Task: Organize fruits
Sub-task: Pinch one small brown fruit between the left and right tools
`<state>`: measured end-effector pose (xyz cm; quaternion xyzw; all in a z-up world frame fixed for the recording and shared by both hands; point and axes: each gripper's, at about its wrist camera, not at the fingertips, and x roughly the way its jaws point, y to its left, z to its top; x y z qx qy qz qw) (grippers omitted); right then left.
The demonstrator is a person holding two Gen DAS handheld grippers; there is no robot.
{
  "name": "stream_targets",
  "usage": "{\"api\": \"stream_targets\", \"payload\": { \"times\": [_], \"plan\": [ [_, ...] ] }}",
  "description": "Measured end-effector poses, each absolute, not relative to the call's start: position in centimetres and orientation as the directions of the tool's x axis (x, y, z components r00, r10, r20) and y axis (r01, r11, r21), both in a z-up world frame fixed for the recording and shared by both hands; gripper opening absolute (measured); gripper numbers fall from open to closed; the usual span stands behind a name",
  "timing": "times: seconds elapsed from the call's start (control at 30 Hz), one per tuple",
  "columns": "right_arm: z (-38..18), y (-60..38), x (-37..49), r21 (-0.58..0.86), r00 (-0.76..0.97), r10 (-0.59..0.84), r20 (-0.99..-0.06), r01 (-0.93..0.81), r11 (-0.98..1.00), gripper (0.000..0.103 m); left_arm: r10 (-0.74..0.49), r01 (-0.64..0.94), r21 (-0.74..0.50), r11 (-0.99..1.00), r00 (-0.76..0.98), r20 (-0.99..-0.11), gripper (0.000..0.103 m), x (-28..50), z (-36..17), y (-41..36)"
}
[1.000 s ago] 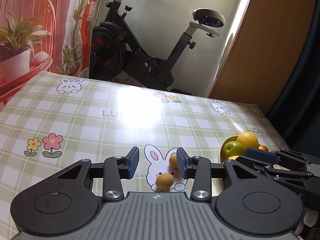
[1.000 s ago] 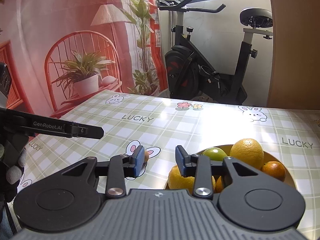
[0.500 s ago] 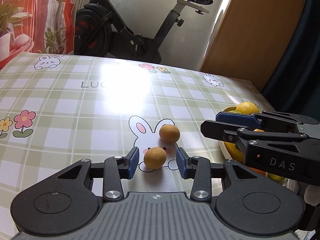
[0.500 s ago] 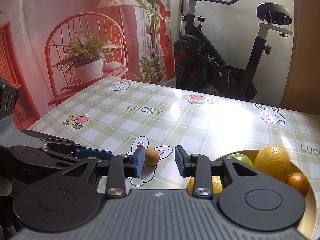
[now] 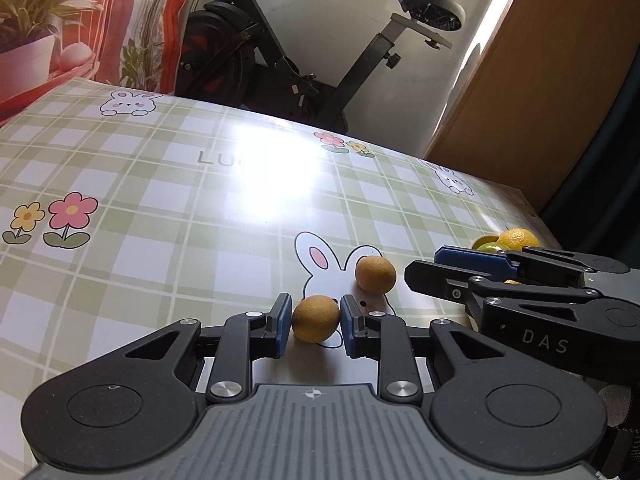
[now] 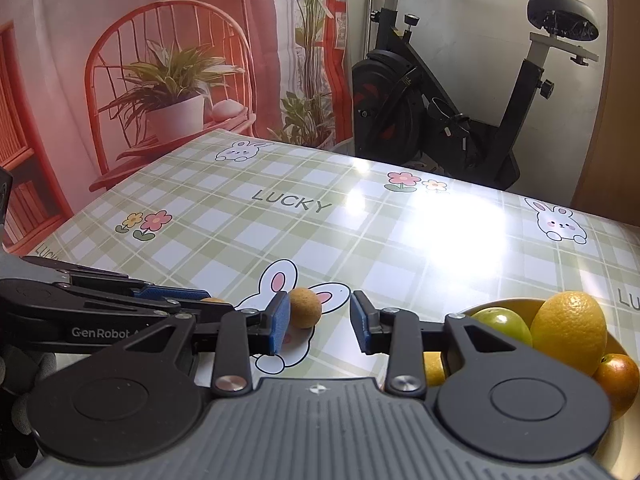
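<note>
Two small oranges lie on a rabbit print on the table. My left gripper (image 5: 315,326) is shut on the near small orange (image 5: 315,318), its blue pads pressing both sides while the fruit rests on the tablecloth. The far small orange (image 5: 375,275) (image 6: 305,307) lies free. My right gripper (image 6: 318,322) is open, its left finger beside that far orange; the left wrist view shows it side-on as the right gripper (image 5: 432,268). A yellow bowl (image 6: 500,306) at the right holds a green apple (image 6: 506,324), a large orange (image 6: 568,332) and a small tangerine (image 6: 616,376).
The green plaid tablecloth (image 5: 160,200) stretches away to the left and back. An exercise bike (image 6: 440,112) stands behind the table's far edge, with a wooden door (image 5: 540,80) to its right. A gloved hand (image 6: 16,368) holds the left gripper.
My left gripper has come down and forward and narrowed onto the near small orange. The right gripper has swung left, from over the bowl toward the far small orange.
</note>
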<state>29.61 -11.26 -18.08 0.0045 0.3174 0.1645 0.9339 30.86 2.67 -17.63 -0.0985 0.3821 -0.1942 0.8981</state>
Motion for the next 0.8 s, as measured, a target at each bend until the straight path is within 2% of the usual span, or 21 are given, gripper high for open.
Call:
{"api": "stream_targets", "payload": {
  "times": [0.57, 0.67, 0.8],
  "plan": [
    [-20.1, -8.0, 32.2, 0.028, 0.697, 0.276, -0.662, -0.345, 0.938, 0.036, -0.397, 0.199, -0.367, 0.909, 0.679, -0.617, 0.028, 28.9, -17.0, 4.6],
    [-20.1, -8.0, 32.2, 0.038, 0.69, 0.285, -0.665, -0.349, 0.936, 0.029, -0.4, 0.201, -0.369, 0.908, 0.678, -0.616, 0.028, 28.9, -16.9, 4.5],
    [-19.7, -8.1, 31.8, 0.041, 0.692, 0.291, -0.66, -0.354, 0.934, 0.029, -0.402, 0.205, -0.368, 0.907, 0.68, -0.613, 0.028, 28.9, -16.8, 4.5]
  ]
}}
